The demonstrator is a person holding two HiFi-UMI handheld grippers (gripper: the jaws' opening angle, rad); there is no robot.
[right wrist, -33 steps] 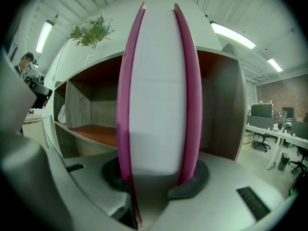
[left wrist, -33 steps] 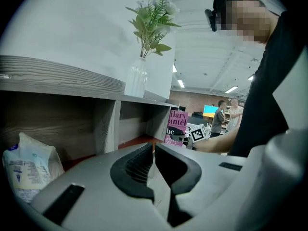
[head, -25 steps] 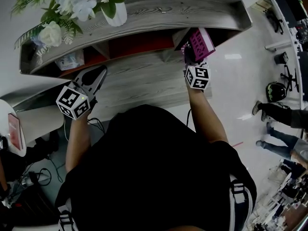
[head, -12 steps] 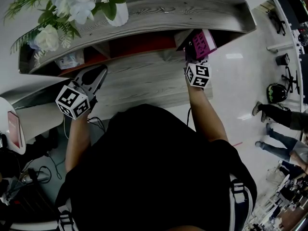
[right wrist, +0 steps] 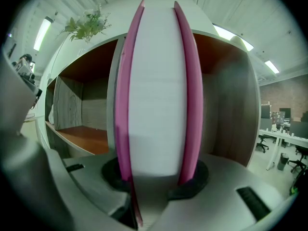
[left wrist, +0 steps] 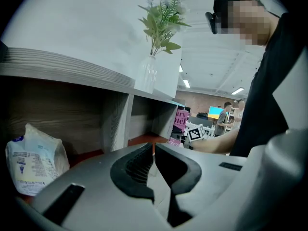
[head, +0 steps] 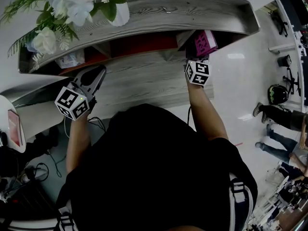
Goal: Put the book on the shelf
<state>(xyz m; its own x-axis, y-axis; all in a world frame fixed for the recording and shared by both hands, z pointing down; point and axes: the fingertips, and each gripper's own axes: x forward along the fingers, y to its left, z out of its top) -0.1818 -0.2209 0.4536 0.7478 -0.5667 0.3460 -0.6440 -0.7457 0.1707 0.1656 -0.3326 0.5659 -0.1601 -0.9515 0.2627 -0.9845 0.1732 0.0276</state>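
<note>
Head view has you standing at a grey wood-grain shelf (head: 192, 6) with an arm stretched out to each side and a gripper in each hand. Your right gripper (head: 198, 57) is up at the right-end compartment with the pink book (head: 204, 42) in its grip. The book's far part reaches under the shelf's top board, and its near part sticks out toward you.

Your right gripper view shows the hold plainly. The jaws are part-way open and closed onto the book, one pad against each pink cover, with the white page block facing the camera. The book stands upright, and the compartment's reddish-brown inside shows behind it on both sides. You cannot tell from any view whether its lower edge rests on the compartment floor.

Your left gripper (head: 97, 74) hangs over the left part of the grey lower board (head: 144, 83), well apart from the book. In your left gripper view the two dark pads meet at the tips with nothing between them. It points toward the left compartment, where a white soft packet (head: 70, 60) lies. A vase of white flowers (head: 72, 8) stands on the top board above that compartment.
</note>
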